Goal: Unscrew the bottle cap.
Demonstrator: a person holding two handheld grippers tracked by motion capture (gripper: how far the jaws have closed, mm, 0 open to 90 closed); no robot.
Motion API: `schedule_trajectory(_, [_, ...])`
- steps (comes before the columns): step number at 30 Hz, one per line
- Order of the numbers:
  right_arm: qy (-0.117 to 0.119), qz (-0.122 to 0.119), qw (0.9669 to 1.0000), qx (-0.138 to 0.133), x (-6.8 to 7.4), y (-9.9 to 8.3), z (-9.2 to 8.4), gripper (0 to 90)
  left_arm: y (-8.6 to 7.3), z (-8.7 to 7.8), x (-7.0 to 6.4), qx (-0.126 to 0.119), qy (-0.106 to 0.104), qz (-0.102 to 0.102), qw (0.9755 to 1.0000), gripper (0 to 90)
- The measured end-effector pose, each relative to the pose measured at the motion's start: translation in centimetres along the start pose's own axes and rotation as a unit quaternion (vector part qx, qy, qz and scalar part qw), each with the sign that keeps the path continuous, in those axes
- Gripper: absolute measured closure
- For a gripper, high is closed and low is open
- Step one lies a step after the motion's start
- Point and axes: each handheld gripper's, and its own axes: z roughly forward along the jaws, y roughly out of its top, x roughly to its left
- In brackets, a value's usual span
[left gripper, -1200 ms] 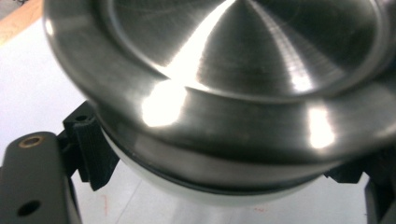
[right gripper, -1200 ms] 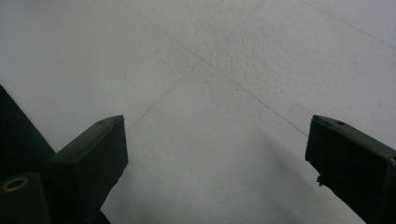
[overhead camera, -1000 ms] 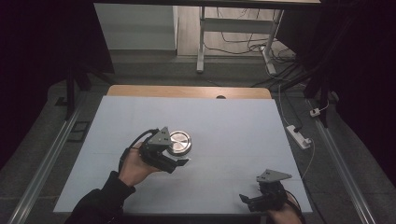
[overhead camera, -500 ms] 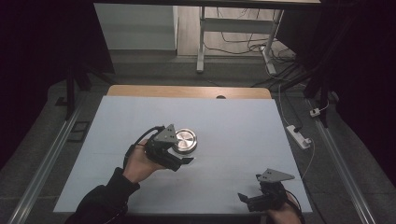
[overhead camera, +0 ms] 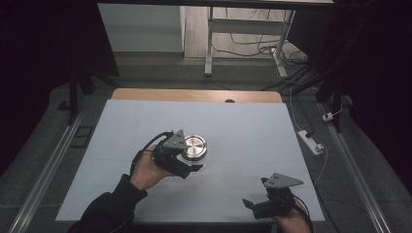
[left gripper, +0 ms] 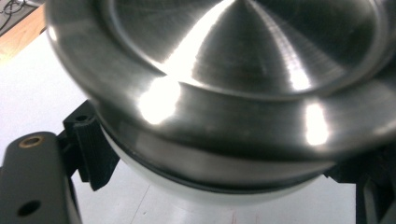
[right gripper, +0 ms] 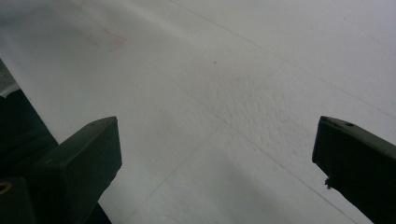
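Container, round, with brushed stainless-steel lid (overhead camera: pixel 195 145) over a white body (left gripper: pixel 205 196); lies near the middle of the pale blue table cover (overhead camera: pixel 252 131), slightly left. Left gripper (overhead camera: pixel 190 162): jaws clamped on the white body just under the lid's rim, one ribbed pad (left gripper: pixel 93 149) seen pressing the side. Right gripper (overhead camera: pixel 257 206): jaws have just been opening, now spread wide, nothing between them, near the table's front edge, well apart from the container. Handling, by judgement: rigid, moderately heavy; polished metal slippery, so the white wall below the rim gives the better hold. Lid may sit loose; keep level.
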Motion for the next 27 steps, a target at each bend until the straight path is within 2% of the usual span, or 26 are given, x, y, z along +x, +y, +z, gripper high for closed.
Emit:
schedule_trajectory(6, [0.016, 0.005, 0.9998, -0.012, 0.2, 1.0, 0.2, 1.2, 0.0, 0.1, 0.1, -0.002, -0.004, -0.001, 1.0, 15.2])
schedule_trajectory(15, [0.042, -0.003, 0.9986, -0.031, 0.6, 2.6, 0.5, 0.2, -0.2, 0.2, 0.2, -0.004, -0.012, -0.003, 0.9999, 15.2])
schedule_trajectory(27, [0.058, -0.036, 0.9959, -0.059, 1.8, 5.9, 0.8, 0.0, -0.5, 0.5, 0.1, -0.001, -0.023, -0.001, 0.9997, 15.2])
